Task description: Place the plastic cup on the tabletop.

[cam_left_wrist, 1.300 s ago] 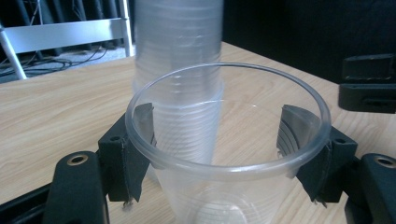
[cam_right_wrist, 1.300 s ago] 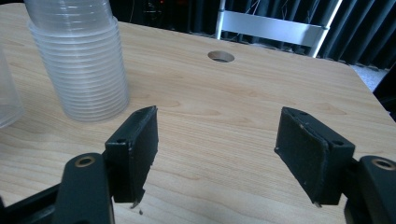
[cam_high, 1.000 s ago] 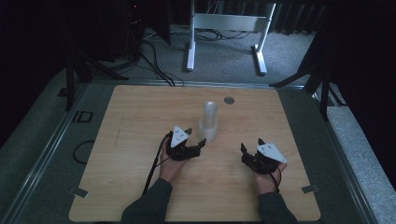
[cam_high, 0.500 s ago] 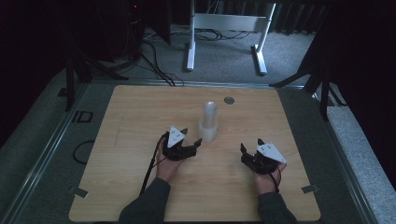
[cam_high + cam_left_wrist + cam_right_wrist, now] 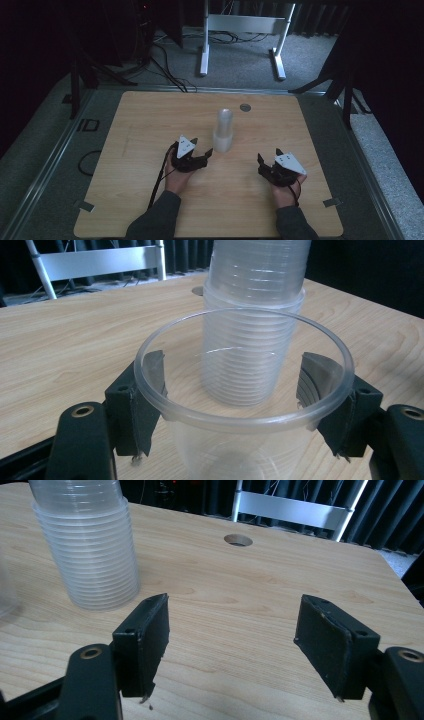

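Observation:
A tall stack of clear plastic cups (image 5: 223, 131) stands upright near the middle of the wooden table (image 5: 135, 125). In the left gripper view a single clear cup (image 5: 240, 416) sits upright between the jaws, the pads pressing its wall just under the rim; the stack (image 5: 255, 315) rises right behind it. My left gripper (image 5: 202, 146) is just left of the stack's foot, shut on that single cup. My right gripper (image 5: 269, 155) rests low over the table to the right, jaws open with nothing between them (image 5: 232, 625); the stack (image 5: 85, 545) stands ahead and to its left.
A round hole (image 5: 245, 107) is cut in the table behind the stack. A black cable (image 5: 160, 175) trails from the left gripper toward the front edge. Beyond the table's far edge a white metal frame (image 5: 240, 25) and cables lie on the grey carpet.
My left gripper has edged slightly left, away from the stack's foot, with the cup in its jaws. The right gripper and the stack have stayed put.

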